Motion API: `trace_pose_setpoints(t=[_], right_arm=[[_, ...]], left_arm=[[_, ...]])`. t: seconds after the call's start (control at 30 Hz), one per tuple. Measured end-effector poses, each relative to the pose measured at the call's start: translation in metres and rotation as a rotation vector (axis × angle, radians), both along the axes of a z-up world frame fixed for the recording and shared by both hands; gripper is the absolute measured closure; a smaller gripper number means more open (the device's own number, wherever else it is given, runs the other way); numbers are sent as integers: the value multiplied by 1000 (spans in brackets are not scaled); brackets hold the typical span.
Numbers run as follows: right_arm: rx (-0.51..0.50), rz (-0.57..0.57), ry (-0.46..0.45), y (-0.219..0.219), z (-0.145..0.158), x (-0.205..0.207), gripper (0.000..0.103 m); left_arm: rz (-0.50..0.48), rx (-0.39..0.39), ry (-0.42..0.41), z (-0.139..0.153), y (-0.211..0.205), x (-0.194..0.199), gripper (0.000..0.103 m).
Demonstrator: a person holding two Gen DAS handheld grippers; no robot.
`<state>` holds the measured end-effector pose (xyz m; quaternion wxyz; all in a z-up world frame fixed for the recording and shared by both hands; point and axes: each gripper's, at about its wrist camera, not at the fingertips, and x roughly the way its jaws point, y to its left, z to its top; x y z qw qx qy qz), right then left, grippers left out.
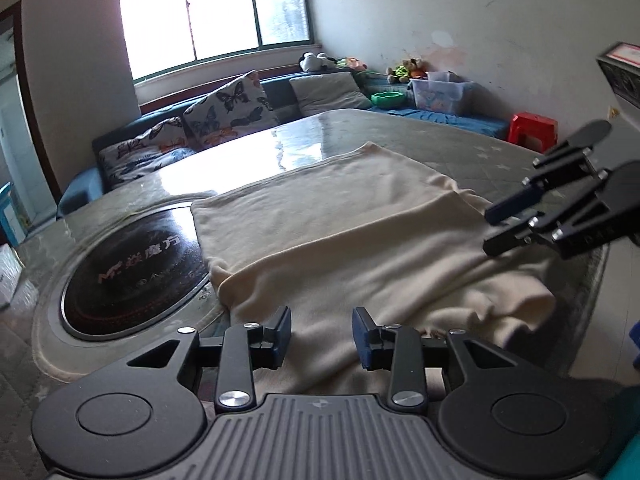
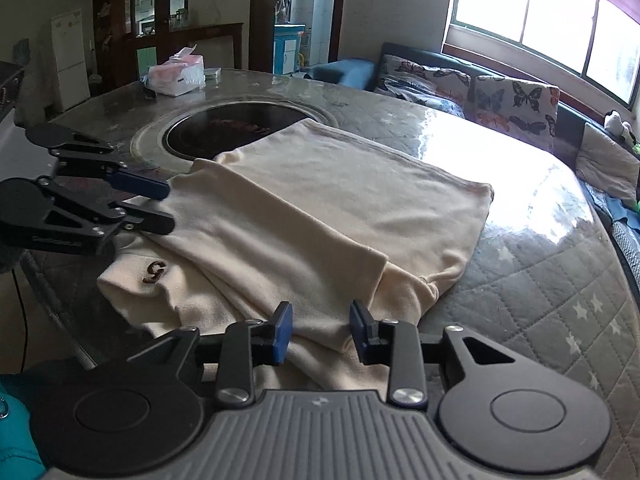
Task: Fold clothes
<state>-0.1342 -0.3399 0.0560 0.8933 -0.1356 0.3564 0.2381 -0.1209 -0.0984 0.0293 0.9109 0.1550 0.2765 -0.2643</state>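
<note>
The cream garment lies partly folded on the round table, and every position below is given relative to it.

Left of the garment, the black round hob is set into the tabletop; the garment's far left corner overlaps the hob's rim. Beyond the hob, at the table's far edge, a tissue pack stands well apart from the garment.

At the garment's near left corner, the left gripper hovers just above the cloth. Its jaws stand apart and no fabric sits between the blue pads. It is released.

On the garment itself, one layer is folded over the body, leaving a diagonal edge across the middle. A small brown figure is printed on the lower layer near the left gripper. The near edge of the garment is bunched and hangs slightly over the table rim.

At the garment's near right corner, the right gripper points down at the cloth. Its jaws stand apart; fabric lies below the gap, and the pads do not press on it. It is released.

Right of the garment, the quilted grey table cover shows bare. Beyond the table on that side stand the butterfly cushions and the window.
</note>
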Motion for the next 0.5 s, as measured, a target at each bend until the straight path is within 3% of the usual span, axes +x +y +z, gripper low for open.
trace_pose_setpoints(t=[0.27,0.5], right_arm=[[-29,51,5,-4,9,-16,58],[-81,97,10,-6,11,-30,51]], left_arm=[[-125,103,-55,3,13,-37,62],[-225,176,-131,-13,-6,-52,62]])
